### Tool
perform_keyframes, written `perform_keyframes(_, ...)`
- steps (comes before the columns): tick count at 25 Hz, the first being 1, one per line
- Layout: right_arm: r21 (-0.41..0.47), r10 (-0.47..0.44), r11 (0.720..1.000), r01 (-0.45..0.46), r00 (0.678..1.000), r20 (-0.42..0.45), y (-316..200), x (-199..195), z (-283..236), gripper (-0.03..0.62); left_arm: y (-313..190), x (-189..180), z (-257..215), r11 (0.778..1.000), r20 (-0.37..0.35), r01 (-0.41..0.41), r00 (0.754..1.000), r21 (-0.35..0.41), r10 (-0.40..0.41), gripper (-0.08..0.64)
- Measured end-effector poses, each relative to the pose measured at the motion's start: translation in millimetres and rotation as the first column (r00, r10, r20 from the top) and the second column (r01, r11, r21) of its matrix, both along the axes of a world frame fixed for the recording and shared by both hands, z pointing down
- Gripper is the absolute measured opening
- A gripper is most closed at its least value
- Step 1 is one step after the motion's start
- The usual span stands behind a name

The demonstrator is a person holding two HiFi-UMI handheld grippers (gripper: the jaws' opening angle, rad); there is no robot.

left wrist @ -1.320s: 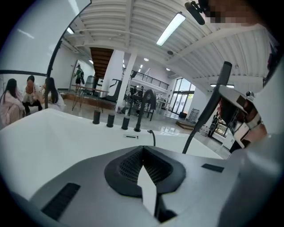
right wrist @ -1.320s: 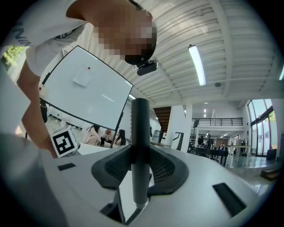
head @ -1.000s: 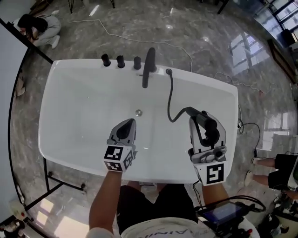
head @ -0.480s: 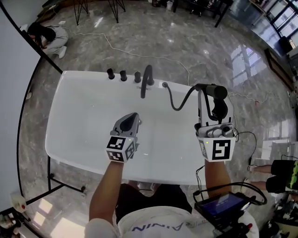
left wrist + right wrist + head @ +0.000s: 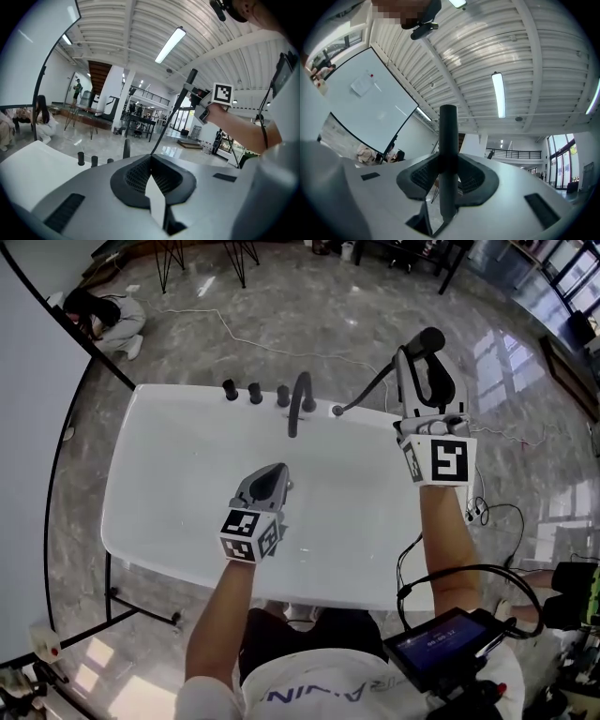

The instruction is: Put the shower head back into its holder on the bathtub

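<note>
The black shower head (image 5: 427, 343) is a slim stick-shaped handset, and my right gripper (image 5: 424, 367) is shut on its handle, holding it high over the tub's far right corner. In the right gripper view the handset (image 5: 448, 140) stands upright between the jaws of that gripper (image 5: 449, 180). Its black hose (image 5: 367, 392) runs down to the small round holder (image 5: 337, 411) on the far rim of the white bathtub (image 5: 122, 486). My left gripper (image 5: 272, 474) hovers over the middle of the tub, shut and empty (image 5: 151, 161). It sees the raised handset (image 5: 190, 77) to its right.
A black spout (image 5: 298, 399) and three black knobs (image 5: 255, 392) stand on the far rim left of the holder. A person crouches on the marble floor (image 5: 105, 317) at far left. A white cable (image 5: 253, 338) lies behind the tub. A screen device (image 5: 441, 645) hangs at my waist.
My right gripper has lifted the shower head out of the tub, up and toward the far right corner, drawing the hose out. The left gripper rose a little.
</note>
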State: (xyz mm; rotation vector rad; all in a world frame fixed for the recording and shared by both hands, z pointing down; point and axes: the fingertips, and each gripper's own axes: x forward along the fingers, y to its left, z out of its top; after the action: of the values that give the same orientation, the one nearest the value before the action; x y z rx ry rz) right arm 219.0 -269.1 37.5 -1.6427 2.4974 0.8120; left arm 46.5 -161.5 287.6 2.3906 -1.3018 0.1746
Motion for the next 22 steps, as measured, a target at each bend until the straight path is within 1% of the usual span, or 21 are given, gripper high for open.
perform_keyframes(3,-0.031,0.003,1.0,-0.003,1.0,-0.015,-25.0,-1.5,10.2,0.127,2.7,1.5,4.2,1.0,0.001,0.003,1.0,-0.013,-0.003,0.015)
perform_keyframes(6,-0.075,0.003,0.997,-0.004,1.0,-0.021,-44.0,-5.5,31.2,0.127,4.8,-1.6,9.5,1.0,-0.012,0.01,1.0,-0.028,-0.01,0.015)
perform_keyframes(10,-0.164,-0.01,0.986,0.018,0.999,0.05,-64.1,-1.1,65.0,0.127,7.3,-5.2,12.0,0.999,-0.014,0.024,1.0,-0.033,-0.024,0.015)
perform_keyframes(13,-0.23,0.004,0.973,0.016,0.996,0.086,-88.3,2.0,109.6,0.127,2.0,-14.9,33.4,0.998,-0.002,0.038,0.999,-0.049,-0.039,0.015)
perform_keyframes(18,-0.31,-0.002,0.95,0.03,0.996,0.092,-111.9,-0.7,185.3,0.127,6.3,-35.5,66.8,0.994,-0.001,0.072,0.997,-0.08,-0.073,0.015)
perform_keyframes(22,-0.366,0.016,0.93,0.032,0.992,0.126,-131.2,4.2,239.5,0.127,9.1,-45.5,98.9,0.99,-0.007,0.087,0.996,-0.109,-0.089,0.015)
